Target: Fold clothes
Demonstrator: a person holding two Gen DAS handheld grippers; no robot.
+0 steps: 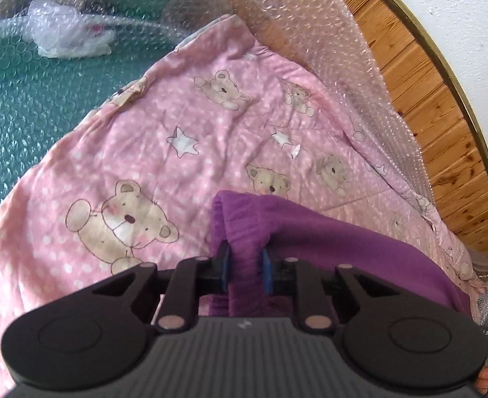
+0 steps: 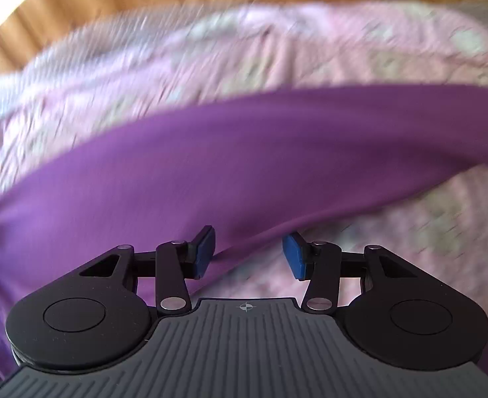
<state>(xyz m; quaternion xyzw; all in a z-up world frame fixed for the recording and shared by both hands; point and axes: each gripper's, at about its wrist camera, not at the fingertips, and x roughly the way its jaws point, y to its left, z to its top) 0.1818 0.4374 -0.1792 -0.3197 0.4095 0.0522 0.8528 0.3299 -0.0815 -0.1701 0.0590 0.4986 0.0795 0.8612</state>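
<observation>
Over the pink teddy-bear sheet [image 1: 184,152], the left gripper [image 1: 244,265] is pinching a ribbed edge of the purple garment [image 1: 343,232] between its blue pads, lifting that edge into a small peak. From there the cloth is running away to the right and back toward the holder. In the blurred right wrist view the garment [image 2: 244,152] is stretching as a long band across the frame from left to right, its lower edge passing between the parted fingers of the right gripper [image 2: 248,255], which are gripping nothing. That edge is lying closest to the right gripper, slanting up toward the right.
</observation>
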